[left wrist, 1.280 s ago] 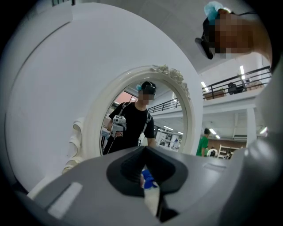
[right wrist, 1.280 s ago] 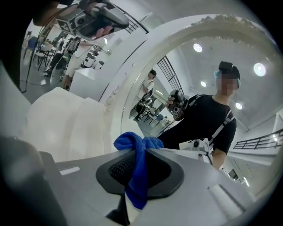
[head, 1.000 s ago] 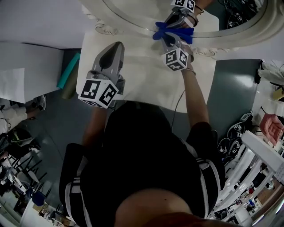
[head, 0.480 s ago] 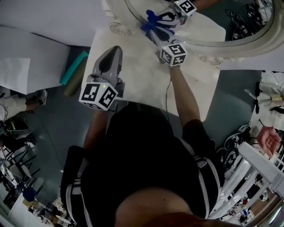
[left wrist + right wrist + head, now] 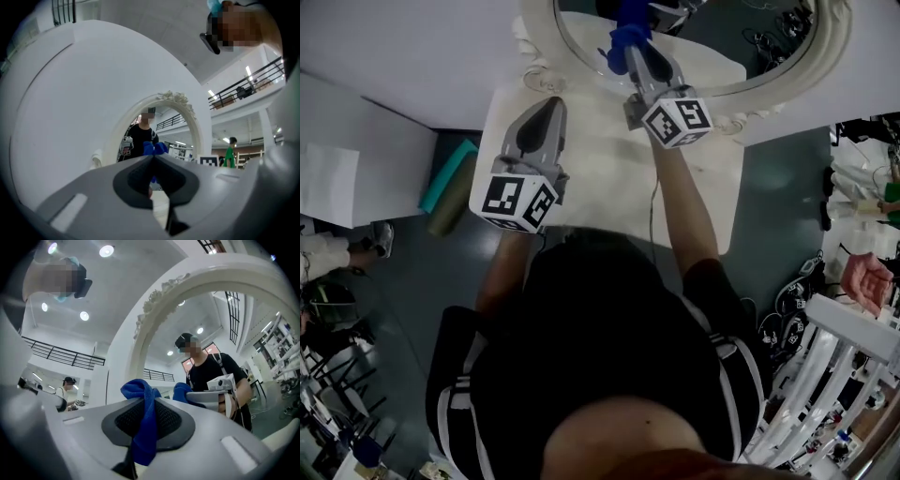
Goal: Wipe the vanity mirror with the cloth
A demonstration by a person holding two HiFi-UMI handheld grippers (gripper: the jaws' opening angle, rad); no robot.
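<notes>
The vanity mirror (image 5: 825,58) is standing upright at the far edge of the white table (image 5: 609,192), and its glass is facing the person. In the left gripper view its oval white frame (image 5: 193,123) is looking taller than wide, so the long axis is running up and down; the lower part is hidden behind that gripper.

The blue cloth (image 5: 624,39) is being held by the right gripper (image 5: 631,54), whose jaws are closed on it. In the right gripper view the cloth (image 5: 146,427) is lying as a narrow strip along the slit between the two jaws of the right gripper (image 5: 148,401). A bunch of it is sticking out past the tips toward the glass. From the head view this bunch appears to be touching the glass in the lower left part of the mirror, right beside its own blue reflection. The right gripper is pointing forward, away from the person and at the mirror.

The left gripper (image 5: 551,103) is hanging over the table, near the left side of the frame, also pointing at the mirror. Its jaws are together with nothing between them, as the left gripper (image 5: 152,157) is showing in its own view.
</notes>
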